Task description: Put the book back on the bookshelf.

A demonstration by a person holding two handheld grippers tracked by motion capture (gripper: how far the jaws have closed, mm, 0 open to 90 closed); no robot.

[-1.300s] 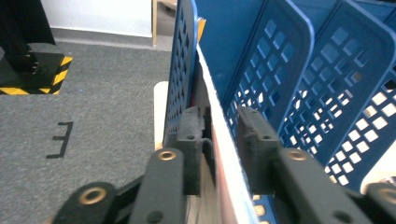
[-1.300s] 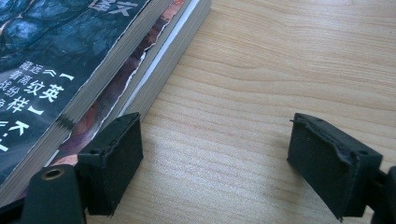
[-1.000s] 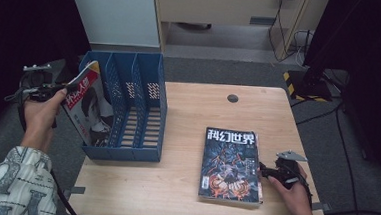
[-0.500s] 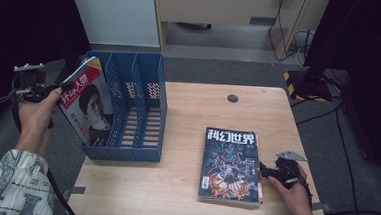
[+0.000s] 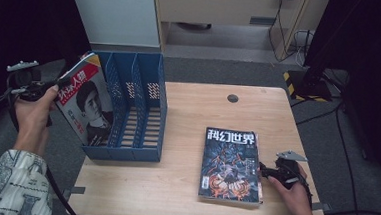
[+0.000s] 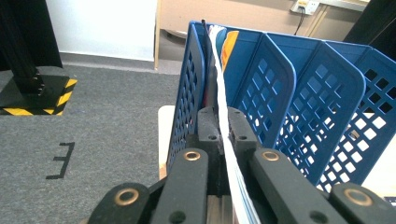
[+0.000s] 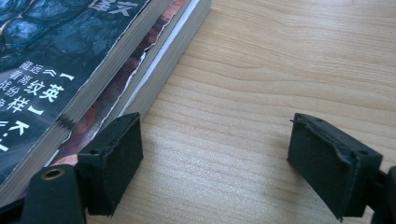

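My left gripper [image 5: 35, 89] is shut on the upper edge of a magazine [image 5: 86, 103] with a portrait on its cover. The magazine's lower end sits at the leftmost slot of the blue file rack [image 5: 146, 105], and its top leans out to the left. In the left gripper view the jaws pinch the thin magazine [image 6: 219, 70] edge-on, with the rack [image 6: 299, 93] just beyond. My right gripper [image 5: 270, 172] rests open on the table beside a stack of dark-covered magazines [image 5: 230, 162]. In the right gripper view the left pad [image 7: 114, 154] almost touches the stack [image 7: 70, 56], and nothing is between the jaws.
The wooden table [image 5: 193, 112] has a small black round cap [image 5: 232, 98] near its far edge. The rack's other slots hold nothing. On the floor behind the table stands a black post base with yellow-black tape [image 5: 305, 84]. Cables hang at the back right.
The left hand has tipped the magazine's top out to the left, so its cover now faces up. The right hand and the stack have not moved.
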